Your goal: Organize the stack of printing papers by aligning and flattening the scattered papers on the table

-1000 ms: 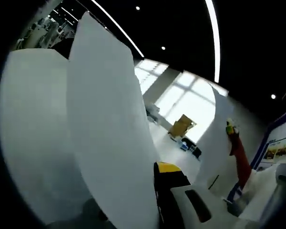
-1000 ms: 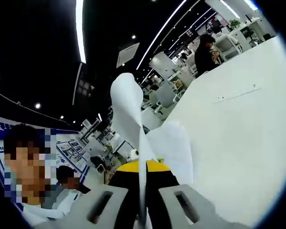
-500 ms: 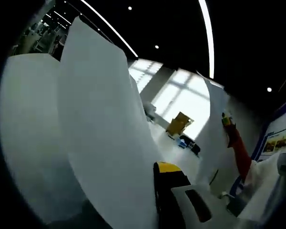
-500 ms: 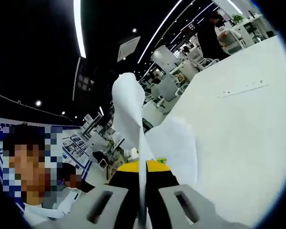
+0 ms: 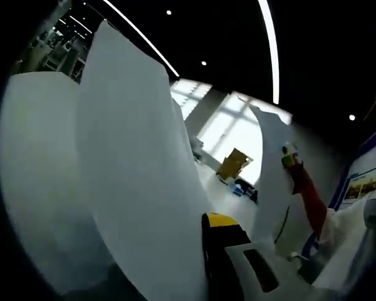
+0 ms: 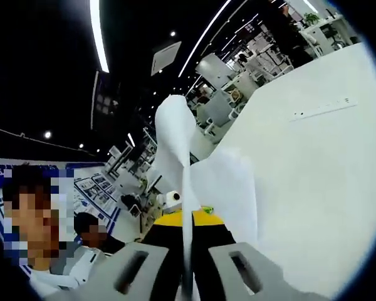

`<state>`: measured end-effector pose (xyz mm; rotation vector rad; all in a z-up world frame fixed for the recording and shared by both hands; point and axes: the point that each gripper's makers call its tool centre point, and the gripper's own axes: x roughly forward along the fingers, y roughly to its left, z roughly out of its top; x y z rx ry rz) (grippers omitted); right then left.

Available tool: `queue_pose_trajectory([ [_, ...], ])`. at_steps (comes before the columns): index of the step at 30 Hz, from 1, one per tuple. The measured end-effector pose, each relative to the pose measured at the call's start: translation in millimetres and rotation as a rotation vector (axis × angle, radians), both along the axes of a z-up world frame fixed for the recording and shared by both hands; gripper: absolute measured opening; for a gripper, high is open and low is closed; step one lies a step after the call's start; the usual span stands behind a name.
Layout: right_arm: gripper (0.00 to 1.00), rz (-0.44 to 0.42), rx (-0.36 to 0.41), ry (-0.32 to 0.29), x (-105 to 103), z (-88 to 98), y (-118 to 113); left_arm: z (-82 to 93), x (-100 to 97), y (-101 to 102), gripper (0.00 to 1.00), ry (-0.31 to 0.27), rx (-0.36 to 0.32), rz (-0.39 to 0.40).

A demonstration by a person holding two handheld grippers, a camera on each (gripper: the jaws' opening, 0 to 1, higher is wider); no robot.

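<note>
**A:** Right gripper view first. What is the right gripper doing?

**B:** Its two jaws are pressed together on the papers. The white sheets stand up on edge between the jaws and bend over at the top.

**A:** And the left gripper?

**B:** In the left gripper view I can see one jaw with a yellow tip, pushed right against a big curved sheet of the papers. The paper hides the other jaw. So I cannot tell for sure if it is pinching or not, but I think it is.

**A:** Where are the papers, then?

**B:** Up in the air, held between the two grippers. They are not lying down. The white table is just beside them in the right gripper view.

**A:** Is the job nearly done?

**B:** I think it is about the middle. The sheets look gathered into one bunch, so that part seems done. But they are bent and wavy. One more sheet stands apart, far over on the other side.

**A:** What is left?

**B:** Probably tapping the edges even, laying the stack on the table and pressing it flat.
</note>
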<state>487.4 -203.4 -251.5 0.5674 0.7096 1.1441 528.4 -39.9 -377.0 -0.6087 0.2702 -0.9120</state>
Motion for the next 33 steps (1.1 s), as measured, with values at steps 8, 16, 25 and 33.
queue_pose_trajectory([
  [8,0.0,0.008,-0.034,0.006,10,-12.0,8,2.8,-1.2,-1,0.06,-0.017,-0.004,0.0],
  [16,0.0,0.014,-0.099,-0.008,19,-28.2,16,4.8,-0.9,0,0.06,-0.028,-0.006,0.003],
  [25,0.0,0.022,-0.208,-0.075,24,-51.5,27,9.5,-4.2,-1,0.06,-0.059,-0.015,-0.003],
  [33,0.0,0.035,-0.263,-0.113,31,-62.8,31,12.2,-6.6,-1,0.06,-0.079,-0.023,-0.006],
])
